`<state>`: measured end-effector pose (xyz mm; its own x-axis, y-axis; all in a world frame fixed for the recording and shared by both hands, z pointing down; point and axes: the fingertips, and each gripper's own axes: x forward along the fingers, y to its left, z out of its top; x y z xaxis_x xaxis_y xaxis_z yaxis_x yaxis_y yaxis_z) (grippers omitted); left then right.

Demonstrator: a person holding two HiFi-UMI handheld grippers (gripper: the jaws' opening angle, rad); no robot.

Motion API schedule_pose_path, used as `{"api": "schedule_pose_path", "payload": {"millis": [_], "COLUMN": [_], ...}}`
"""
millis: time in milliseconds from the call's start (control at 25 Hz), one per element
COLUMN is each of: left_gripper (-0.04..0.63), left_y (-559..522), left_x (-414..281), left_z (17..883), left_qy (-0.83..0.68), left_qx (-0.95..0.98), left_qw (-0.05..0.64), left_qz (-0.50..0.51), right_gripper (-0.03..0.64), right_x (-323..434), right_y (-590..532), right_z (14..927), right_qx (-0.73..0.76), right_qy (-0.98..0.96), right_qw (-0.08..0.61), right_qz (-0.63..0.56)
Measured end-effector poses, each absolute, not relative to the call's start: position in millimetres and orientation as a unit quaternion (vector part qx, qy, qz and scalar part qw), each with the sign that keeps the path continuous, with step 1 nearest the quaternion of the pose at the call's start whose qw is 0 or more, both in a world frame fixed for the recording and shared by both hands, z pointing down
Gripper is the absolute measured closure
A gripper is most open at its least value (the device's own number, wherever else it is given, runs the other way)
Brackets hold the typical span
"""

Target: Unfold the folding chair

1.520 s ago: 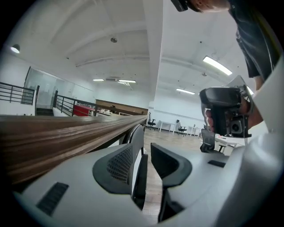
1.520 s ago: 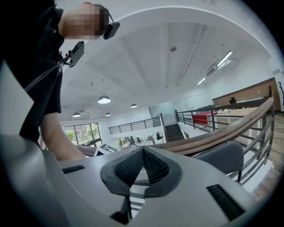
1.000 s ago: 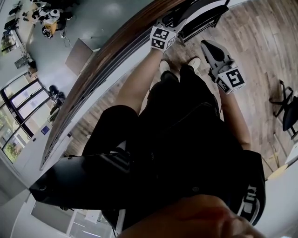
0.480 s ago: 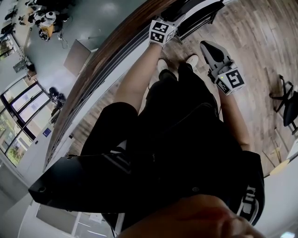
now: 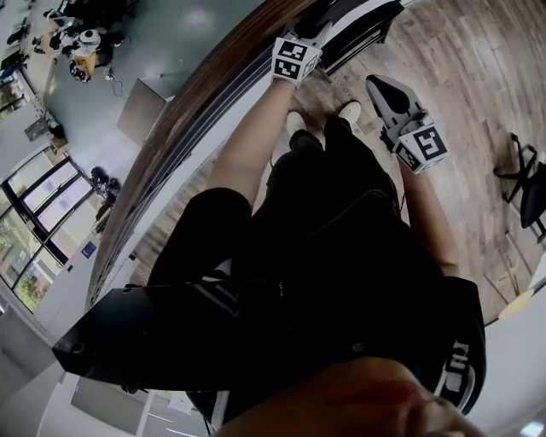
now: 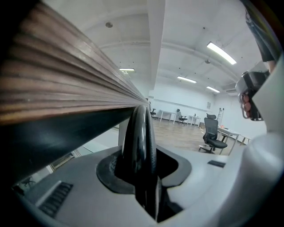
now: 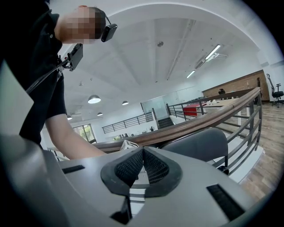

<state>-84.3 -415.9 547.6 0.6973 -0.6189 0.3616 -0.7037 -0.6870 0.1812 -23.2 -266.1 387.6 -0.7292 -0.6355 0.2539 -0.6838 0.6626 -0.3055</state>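
The folded chair (image 5: 363,21), black frame with a pale seat, leans against the railing at the top of the head view. My left gripper (image 5: 305,36) reaches to it at arm's length. In the left gripper view a black frame tube (image 6: 138,124) stands upright between the jaws of the left gripper (image 6: 142,155). The jaws have just been closing and the pads sit against the tube. My right gripper (image 5: 381,87) hangs shut and empty over the floor, right of the person's shoes. In its own view the right gripper (image 7: 142,165) points at the chair's grey padded panel (image 7: 195,144).
A wooden handrail (image 5: 196,102) on black bars runs diagonally, with a lower floor beyond it. The person's shoes (image 5: 350,111) stand on wood flooring just before the chair. A black office chair (image 5: 525,183) is at the far right. More office chairs (image 6: 213,135) stand far off.
The left gripper has shifted a little up the picture, closer onto the folded chair. The right gripper has hardly moved.
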Motion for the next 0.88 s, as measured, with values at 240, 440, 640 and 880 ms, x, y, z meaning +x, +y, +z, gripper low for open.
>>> {"api": "schedule_pose_path", "payload": {"millis": [240,440,640,880], "left_gripper": [0.506,0.515,0.522,0.525], "left_y": [-400.7,-376.2,-358.5,-343.8], "left_x": [-66.8,-47.8,-36.3,-21.2], "left_z": [540.8,539.6,533.8,532.2], "left_qy": [-0.349,-0.338,-0.332,-0.330], "left_qx": [0.917,0.920,0.923,0.924], "left_qw": [0.144,0.143,0.137,0.130], "left_qz": [0.132,0.137,0.140,0.144], "right_gripper": [0.609,0.609,0.609,0.607], "right_x": [-14.2,5.1,25.7,57.4], "right_y": [-269.7,-276.8,-280.7,-289.4], "right_z": [401.2,436.1,473.6,549.4], "right_qx": [0.382,0.429,0.475,0.550], "right_qy": [-0.896,-0.854,-0.810,-0.727], "right_qw": [0.063,0.054,0.054,0.063], "right_qz": [0.218,0.288,0.339,0.406]}}
